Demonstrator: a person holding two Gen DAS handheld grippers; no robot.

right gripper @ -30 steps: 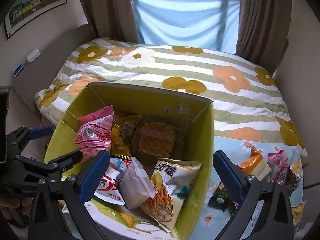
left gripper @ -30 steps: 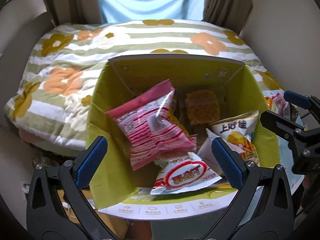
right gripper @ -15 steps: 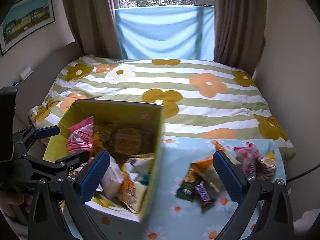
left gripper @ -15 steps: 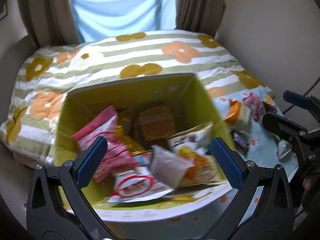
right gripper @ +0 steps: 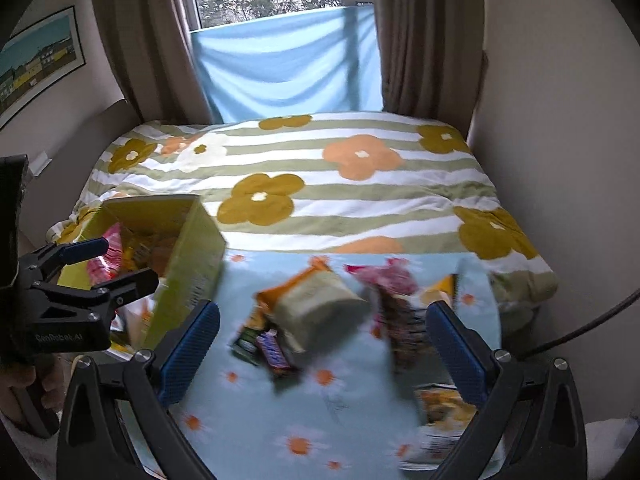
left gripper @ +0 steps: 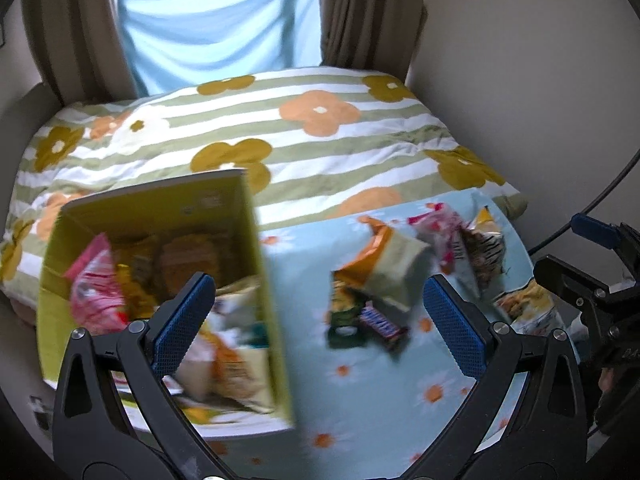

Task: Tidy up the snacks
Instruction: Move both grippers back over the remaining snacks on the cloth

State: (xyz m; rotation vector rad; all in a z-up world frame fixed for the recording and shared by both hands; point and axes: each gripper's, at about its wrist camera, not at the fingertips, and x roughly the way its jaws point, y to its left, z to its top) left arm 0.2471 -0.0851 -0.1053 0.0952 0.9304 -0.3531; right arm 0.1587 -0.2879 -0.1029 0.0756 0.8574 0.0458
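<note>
A yellow-green cardboard box (left gripper: 256, 240) (right gripper: 192, 264) stands open at the left, with several snack packets inside, among them a pink one (left gripper: 96, 284). Loose snacks lie to its right on a pale blue daisy cloth (left gripper: 360, 392) (right gripper: 320, 416): an orange-and-cream bag (left gripper: 392, 268) (right gripper: 320, 304), a chocolate bar (left gripper: 380, 324) (right gripper: 274, 352), a pink packet (right gripper: 384, 276) and a yellow packet (right gripper: 440, 408). My left gripper (left gripper: 320, 328) hangs open between the box and the loose snacks, holding nothing. My right gripper (right gripper: 320, 344) is open above the loose snacks, also without anything in it.
Behind the cloth lies a striped quilt with big flowers (right gripper: 304, 168). Brown curtains (right gripper: 424, 40) and a blue sheet (right gripper: 288, 60) hang at the window. A wall (left gripper: 540, 80) closes the right side. A dark cable (right gripper: 592, 320) runs at the right.
Both views have swung right: the box has slid from the centre to the left and the loose snacks on the blue cloth have come into view. Both grippers stayed open.
</note>
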